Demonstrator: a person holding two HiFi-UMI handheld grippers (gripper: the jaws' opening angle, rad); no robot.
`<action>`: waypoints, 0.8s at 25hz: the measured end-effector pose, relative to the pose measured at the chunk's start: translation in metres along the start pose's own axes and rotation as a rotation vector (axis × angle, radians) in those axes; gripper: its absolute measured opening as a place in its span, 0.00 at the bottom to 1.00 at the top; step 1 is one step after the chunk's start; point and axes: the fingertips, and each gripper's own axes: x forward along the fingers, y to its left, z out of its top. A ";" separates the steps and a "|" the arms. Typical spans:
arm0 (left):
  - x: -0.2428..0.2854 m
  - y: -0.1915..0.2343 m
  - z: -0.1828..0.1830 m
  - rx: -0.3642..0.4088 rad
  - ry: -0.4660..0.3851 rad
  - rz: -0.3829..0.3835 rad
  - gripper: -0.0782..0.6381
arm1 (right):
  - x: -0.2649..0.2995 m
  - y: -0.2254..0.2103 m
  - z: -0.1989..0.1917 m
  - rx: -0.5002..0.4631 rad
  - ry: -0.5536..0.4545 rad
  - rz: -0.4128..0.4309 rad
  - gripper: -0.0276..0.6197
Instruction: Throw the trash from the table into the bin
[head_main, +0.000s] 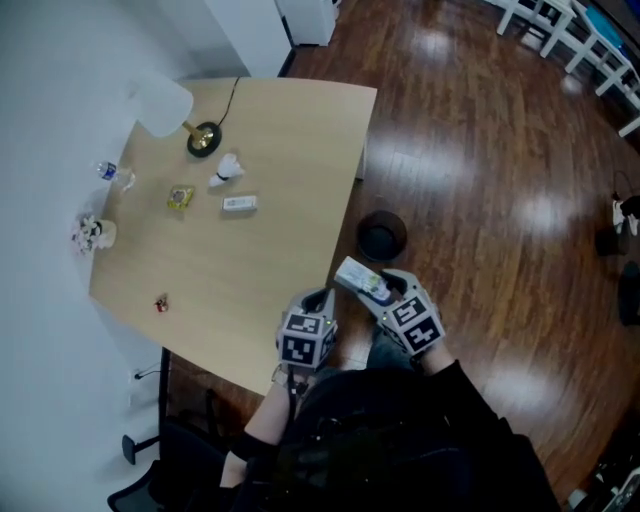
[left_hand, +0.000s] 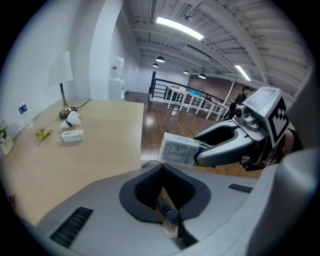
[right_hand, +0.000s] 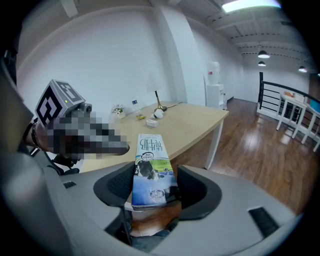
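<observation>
The right gripper (head_main: 378, 291) held a milk carton (right_hand: 150, 170) clamped near the black bin (head_main: 382, 236), while the left gripper (head_main: 318, 301) was closed and empty.

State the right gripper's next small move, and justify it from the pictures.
Probably carry the milk carton forward until it hangs over the bin, before opening. The right gripper is shut on the carton, and in the head view it sits short of the bin, which stands on the floor beside the table.
</observation>
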 end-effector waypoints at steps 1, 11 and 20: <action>0.010 -0.007 0.007 0.003 0.004 -0.002 0.12 | -0.001 -0.012 -0.003 0.004 0.003 0.001 0.45; 0.098 -0.033 0.039 -0.027 0.046 -0.007 0.12 | 0.012 -0.124 -0.021 0.056 0.044 -0.065 0.45; 0.224 -0.016 0.025 -0.138 0.066 0.006 0.12 | 0.109 -0.220 -0.076 0.105 0.126 -0.130 0.45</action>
